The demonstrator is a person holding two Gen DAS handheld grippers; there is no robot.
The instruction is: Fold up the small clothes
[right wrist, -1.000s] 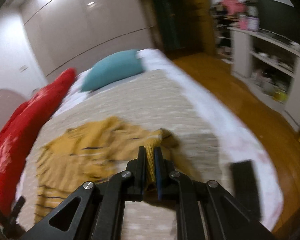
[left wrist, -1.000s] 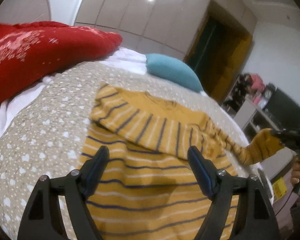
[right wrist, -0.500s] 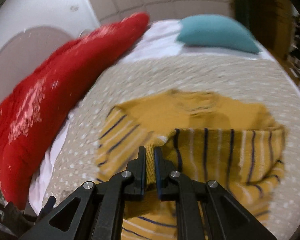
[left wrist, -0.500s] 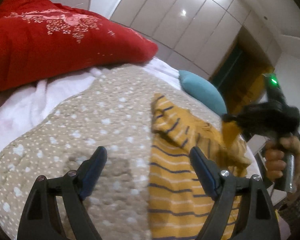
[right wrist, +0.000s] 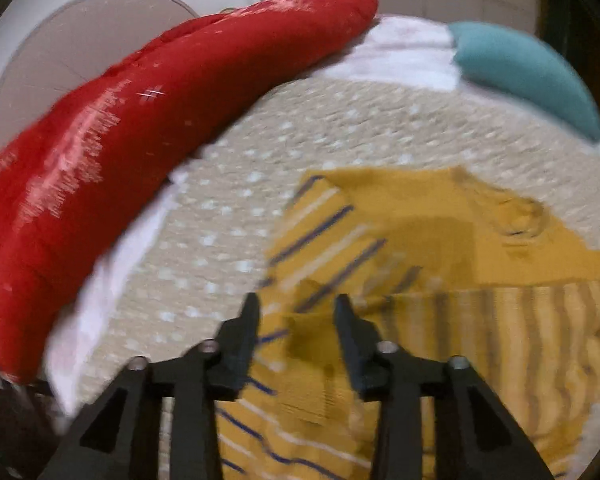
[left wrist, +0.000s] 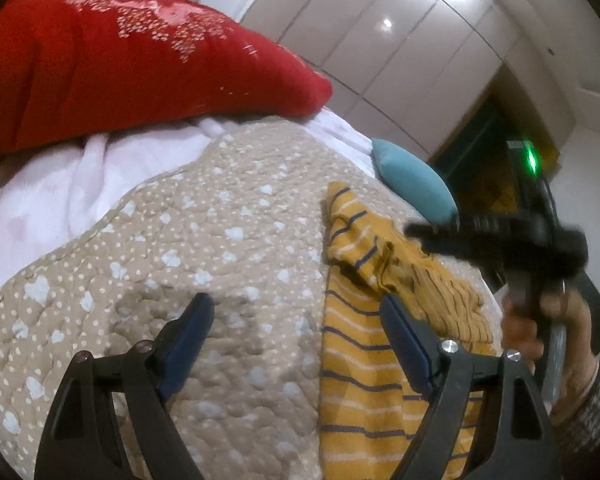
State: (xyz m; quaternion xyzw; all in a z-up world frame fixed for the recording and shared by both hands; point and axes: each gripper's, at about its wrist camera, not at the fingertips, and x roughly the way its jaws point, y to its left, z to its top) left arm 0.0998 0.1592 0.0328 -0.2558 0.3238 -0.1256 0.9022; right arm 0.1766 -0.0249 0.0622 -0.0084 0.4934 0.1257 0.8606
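Bed: beige quilt (left wrist: 228,248) with pale hearts and dots, white sheet (left wrist: 100,176) showing along its far edge.
Background: pale cupboard doors (left wrist: 400,52) behind the bed, dark doorway to their right.
Sweater: small mustard striped sweater (left wrist: 364,364) lies on the quilt, right of centre in the left wrist view; one sleeve folded across the body, bunched near the top.
Left tongs: left gripper (left wrist: 296,340) wide open, nothing between the fingers; left finger over bare quilt, right finger over the sweater's edge.
Right tongs: right gripper (right wrist: 296,320) pointing down at the sweater, jaws opening; sleeve cloth shows between the fingers, pads not pressing it (frame blurred).
Hand: person's right hand (left wrist: 548,328) grips the handle, patterned sleeve at the wrist.
Nearby: red pillow (left wrist: 132,60) on the sheet at the quilt's far left; teal pillow (left wrist: 412,184) just beyond the sweater's top end.
Obstructions: right gripper body hides part of the sweater's right side in the left wrist view.
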